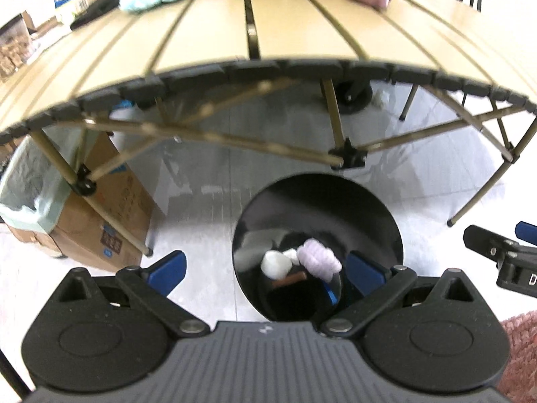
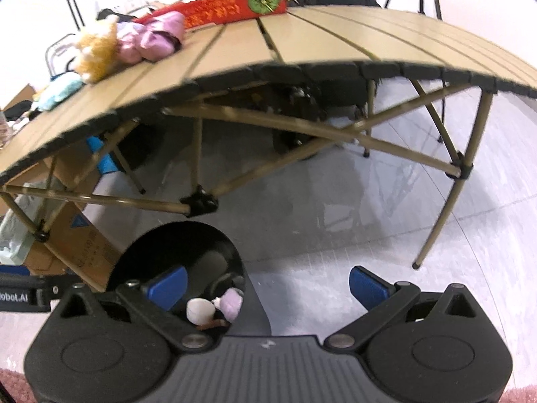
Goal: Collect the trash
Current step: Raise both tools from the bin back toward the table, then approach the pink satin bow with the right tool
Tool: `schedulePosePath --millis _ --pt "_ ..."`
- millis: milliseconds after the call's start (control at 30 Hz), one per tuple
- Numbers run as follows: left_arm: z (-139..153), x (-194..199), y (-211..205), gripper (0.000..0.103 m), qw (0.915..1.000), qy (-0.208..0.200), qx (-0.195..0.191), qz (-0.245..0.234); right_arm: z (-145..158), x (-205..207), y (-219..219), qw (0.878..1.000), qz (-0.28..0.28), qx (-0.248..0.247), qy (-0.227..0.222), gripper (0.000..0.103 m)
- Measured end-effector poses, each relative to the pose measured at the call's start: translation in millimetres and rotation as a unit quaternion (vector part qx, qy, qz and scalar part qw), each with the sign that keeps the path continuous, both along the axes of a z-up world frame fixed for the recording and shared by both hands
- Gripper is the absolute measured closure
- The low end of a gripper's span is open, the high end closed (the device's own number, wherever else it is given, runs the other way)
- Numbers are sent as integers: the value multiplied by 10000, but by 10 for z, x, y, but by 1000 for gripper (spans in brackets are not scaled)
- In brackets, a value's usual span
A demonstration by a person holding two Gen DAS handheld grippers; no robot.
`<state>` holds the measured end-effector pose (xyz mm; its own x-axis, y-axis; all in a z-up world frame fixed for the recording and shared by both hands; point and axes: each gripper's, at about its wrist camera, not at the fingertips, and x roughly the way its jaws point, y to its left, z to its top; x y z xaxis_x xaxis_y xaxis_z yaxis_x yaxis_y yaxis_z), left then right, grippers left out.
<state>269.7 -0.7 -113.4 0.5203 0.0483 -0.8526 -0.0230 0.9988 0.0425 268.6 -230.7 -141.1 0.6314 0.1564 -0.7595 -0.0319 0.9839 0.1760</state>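
Note:
A black round bin (image 1: pixel 319 201) stands on the floor in front of the table. Inside it lie a white wad (image 1: pixel 275 263), a crumpled purple piece (image 1: pixel 319 258) and a short brown stick (image 1: pixel 288 280). My left gripper (image 1: pixel 266 270) hangs open right above the bin's mouth, with nothing between its blue pads. In the right wrist view the bin (image 2: pixel 174 245) sits at lower left with the white wad (image 2: pixel 199 310) and the purple piece (image 2: pixel 231 302) showing. My right gripper (image 2: pixel 268 285) is open and empty, over the floor just right of the bin.
A tan slatted folding table (image 1: pixel 285 23) spans the top, its crossed legs (image 1: pixel 345 158) behind the bin. Plush toys (image 2: pixel 97 47) and a red box (image 2: pixel 235 3) lie on its far side. A cardboard box (image 1: pixel 100 221) with a green bag liner stands left.

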Motion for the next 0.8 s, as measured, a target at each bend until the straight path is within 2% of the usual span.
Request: schedulePosePath --millis 333,567,800 --pt "332 -185 172 0 9974 -670 -277 6 316 -182 190 9959 538 188 -705 0" --pt "587 -183 346 0 9932 -1046 -479 158 632 -278 283 9860 735 276 -1474 0" --pt "797 -50 414 0 9874 -1430 -587 351 869 -150 373 9747 806 262 -2067 0"
